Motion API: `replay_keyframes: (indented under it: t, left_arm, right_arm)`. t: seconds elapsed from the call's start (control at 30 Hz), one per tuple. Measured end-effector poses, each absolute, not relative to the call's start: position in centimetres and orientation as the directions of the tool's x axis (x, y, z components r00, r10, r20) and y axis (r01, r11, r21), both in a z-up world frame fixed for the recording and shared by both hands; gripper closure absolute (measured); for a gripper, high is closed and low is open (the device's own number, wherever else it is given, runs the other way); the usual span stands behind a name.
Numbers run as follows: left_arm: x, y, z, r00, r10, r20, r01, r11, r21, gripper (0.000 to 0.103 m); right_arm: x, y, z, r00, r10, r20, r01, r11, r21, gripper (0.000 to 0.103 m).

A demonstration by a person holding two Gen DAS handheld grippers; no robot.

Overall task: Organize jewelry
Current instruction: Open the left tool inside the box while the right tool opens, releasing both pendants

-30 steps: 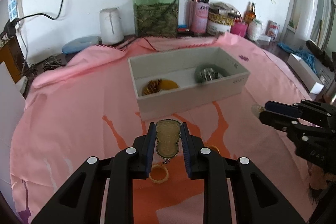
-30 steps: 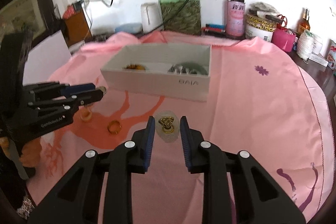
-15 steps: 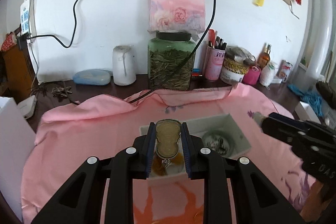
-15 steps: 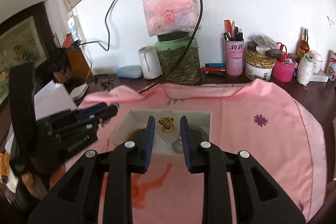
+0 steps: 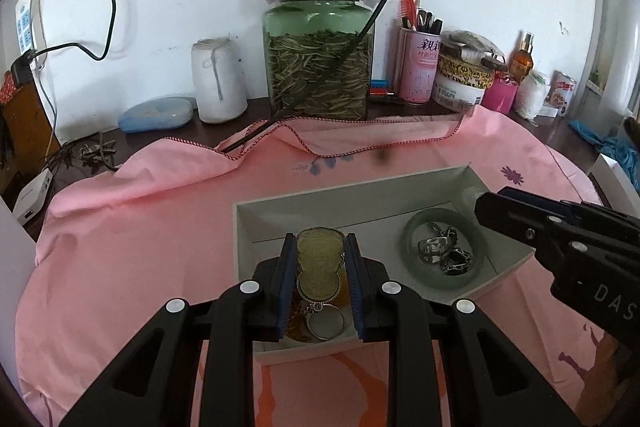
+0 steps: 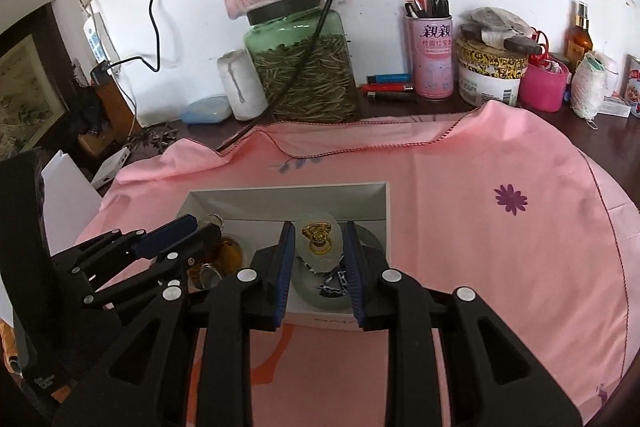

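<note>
Left gripper (image 5: 320, 259) clamped on yellowish-green pendant (image 5: 320, 263), oval, metal-rimmed, a thin silver ring (image 5: 326, 321) dangling beneath; held above left end of grey box (image 5: 360, 195), over amber pieces (image 5: 298, 323) on its floor. Right gripper (image 6: 318, 247) clamped on translucent pale pendant (image 6: 319, 245) with gold ornament at centre; held above right end of box, over pale green bangle (image 5: 446, 253) encircling dark-patterned silver rings (image 5: 442, 251). Box on pink cloth (image 5: 140, 227). Behind, left to right: blue case (image 5: 156, 114), white roll (image 5: 218, 81), green glass jar (image 5: 319, 53) of dried leaves with black cable (image 5: 360, 35) across it, pink cup (image 5: 418, 67) of pens and a comb. Box floor partly hidden by both grippers.
</note>
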State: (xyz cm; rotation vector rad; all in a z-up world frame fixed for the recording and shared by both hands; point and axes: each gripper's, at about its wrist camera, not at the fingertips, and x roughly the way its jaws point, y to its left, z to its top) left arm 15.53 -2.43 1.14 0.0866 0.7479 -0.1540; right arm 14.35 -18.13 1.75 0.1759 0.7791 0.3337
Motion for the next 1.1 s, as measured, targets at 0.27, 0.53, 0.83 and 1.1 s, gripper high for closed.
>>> replay_keyframes:
  t: [0.27,0.53,0.83,1.1]
  left_arm:
    - [15.8,-2.6,0.9,0.725,-0.093,-0.682,0.159,0.987,0.035,0.079]
    - [15.9,-2.7,0.8,0.728,-0.087,-0.68,0.158,0.987,0.043,0.079]
    - [16.1,-2.7,0.7,0.727,-0.078,-0.682,0.15,0.988,0.046,0.067]
    - [15.1,-2.7,1.6,0.759,-0.076,-0.646,0.148,0.987,0.057,0.052]
  right_arm:
    - [14.9,-17.7,0.9,0.666,0.324,-0.672,-0.213,0.946,0.245,0.079]
    - [15.3,-17.4,0.3,0.666,0.305,-0.68,-0.204,0.952,0.228,0.079]
    - [15.3,-17.1,0.4,0.685,0.3,-0.664,-0.21,0.954,0.215,0.073]
    - [14.3,-17.3,1.8,0.712,0.301,-0.634,-0.217,0.953,0.21,0.064]
